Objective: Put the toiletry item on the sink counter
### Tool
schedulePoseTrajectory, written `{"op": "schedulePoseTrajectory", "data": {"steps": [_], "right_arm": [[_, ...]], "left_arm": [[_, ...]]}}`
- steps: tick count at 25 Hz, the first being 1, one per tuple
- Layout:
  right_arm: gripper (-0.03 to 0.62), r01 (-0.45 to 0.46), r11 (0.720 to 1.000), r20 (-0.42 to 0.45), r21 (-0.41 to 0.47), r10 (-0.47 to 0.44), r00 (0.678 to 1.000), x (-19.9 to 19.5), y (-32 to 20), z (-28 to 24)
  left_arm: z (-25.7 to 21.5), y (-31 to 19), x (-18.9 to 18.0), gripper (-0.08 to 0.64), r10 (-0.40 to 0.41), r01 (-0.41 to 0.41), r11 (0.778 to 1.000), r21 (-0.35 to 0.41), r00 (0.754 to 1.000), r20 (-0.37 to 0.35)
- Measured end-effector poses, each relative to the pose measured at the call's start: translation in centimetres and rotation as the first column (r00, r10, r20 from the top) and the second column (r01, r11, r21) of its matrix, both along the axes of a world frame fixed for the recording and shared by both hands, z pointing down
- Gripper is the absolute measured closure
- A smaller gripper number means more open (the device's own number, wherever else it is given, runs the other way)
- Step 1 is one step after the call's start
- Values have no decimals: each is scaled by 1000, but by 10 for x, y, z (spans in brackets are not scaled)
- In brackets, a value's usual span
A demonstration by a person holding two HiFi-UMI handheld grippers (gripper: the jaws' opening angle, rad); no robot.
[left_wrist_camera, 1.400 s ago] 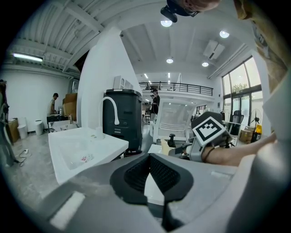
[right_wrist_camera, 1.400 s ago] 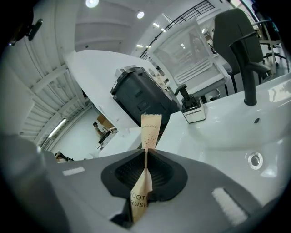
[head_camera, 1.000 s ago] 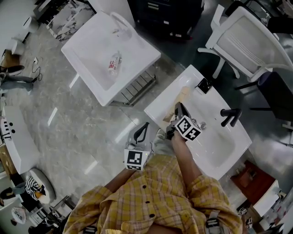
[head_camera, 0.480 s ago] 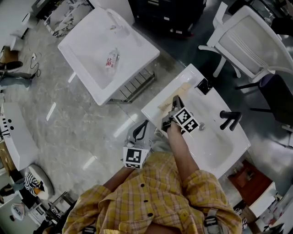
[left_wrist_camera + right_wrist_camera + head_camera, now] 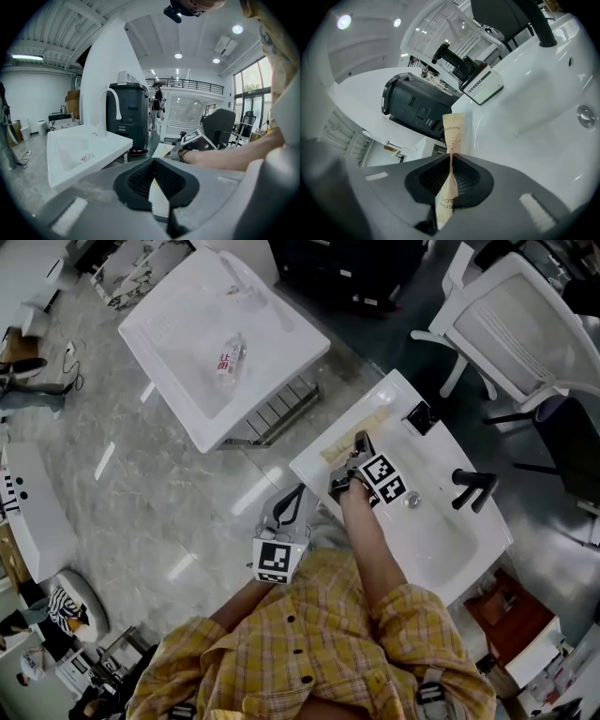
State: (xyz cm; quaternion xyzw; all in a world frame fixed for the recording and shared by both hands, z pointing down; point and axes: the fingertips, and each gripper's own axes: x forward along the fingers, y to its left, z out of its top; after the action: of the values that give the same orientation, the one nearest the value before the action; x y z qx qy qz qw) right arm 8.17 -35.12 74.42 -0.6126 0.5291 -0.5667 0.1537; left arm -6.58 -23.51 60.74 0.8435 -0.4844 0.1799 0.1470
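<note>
The toiletry item is a beige paper toothbrush packet [image 5: 453, 133]. My right gripper [image 5: 451, 174] is shut on its middle, and the printed end sticks out past the jaws. In the head view the packet [image 5: 373, 422] lies along the near-left rim of the white sink counter [image 5: 323, 470], with the right gripper [image 5: 357, 452] low over that rim. I cannot tell whether the packet touches the counter. My left gripper [image 5: 292, 505] hangs off the counter over the floor, jaws together with nothing in them; from its own view the left gripper [image 5: 153, 165] faces the counter.
A black faucet [image 5: 472, 486], a drain [image 5: 412, 500] and a small boxed dispenser [image 5: 419, 415] sit on the sink. A second white sink [image 5: 178, 306] with a bottle [image 5: 230, 360] stands to the upper left. A white chair [image 5: 525, 324] is behind.
My right gripper has shifted slightly up and left along the counter rim with the packet still held. The left gripper has stayed in place.
</note>
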Motion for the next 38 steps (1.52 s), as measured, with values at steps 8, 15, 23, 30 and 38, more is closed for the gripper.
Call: {"op": "schedulePoseTrajectory", "data": {"steps": [8,15,23,30,38], "right_arm": [[583,-17,1000,37,-14,18,999,-1,-4,8],[547,15,1000,47,-11,-15,999,-6,-4,11],[505,31,999,46,-20,-30,998,-3,2,10],[494,48,999,40,2,-48,998,1,8,2],[519,91,992,-13,85,-90,996,7,17,-29]], "left_arm": [[4,2,-2,561,-10,10,1000,-8,1000,2],[4,4,-5,561,-16,16,1000,-6,1000,16],[0,4,0,561,-2,2,1000,7,1000,22],[-5,8,6,561,12,-13,1000,20,1000,22],[-13,14,17,561,31,-31,999,42,999,18]]}}
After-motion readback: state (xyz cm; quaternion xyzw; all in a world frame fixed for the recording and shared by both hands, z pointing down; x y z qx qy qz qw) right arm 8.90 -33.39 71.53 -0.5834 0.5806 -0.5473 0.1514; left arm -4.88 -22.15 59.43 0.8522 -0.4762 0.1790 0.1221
